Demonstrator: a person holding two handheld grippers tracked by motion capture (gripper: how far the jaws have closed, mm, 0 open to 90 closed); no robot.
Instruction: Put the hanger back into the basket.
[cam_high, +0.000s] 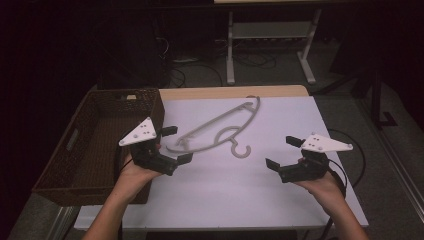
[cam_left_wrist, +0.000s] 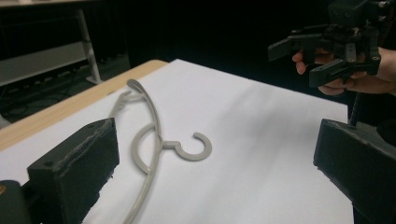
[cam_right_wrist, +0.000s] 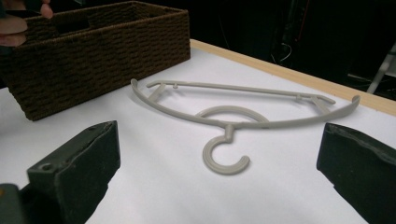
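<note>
A grey plastic clothes hanger (cam_high: 220, 129) lies flat on the white table top (cam_high: 240, 185), its hook (cam_high: 241, 150) pointing toward the person. The left gripper (cam_high: 176, 145) is held just left of the hanger's near end, jaws wide open with nothing between them. In the left gripper view the hanger (cam_left_wrist: 147, 154) lies ahead between the black jaws. The right gripper (cam_high: 281, 152) hovers at the right of the hook, open and empty. Its own view looks across the hanger (cam_right_wrist: 233, 116) and its hook (cam_right_wrist: 224, 158).
A dark brown woven basket (cam_high: 85, 145) stands at the table's left side, right beside the left hand; it appears again (cam_right_wrist: 93, 51) in the right gripper view. Table legs and cables fill the dark floor beyond the far edge.
</note>
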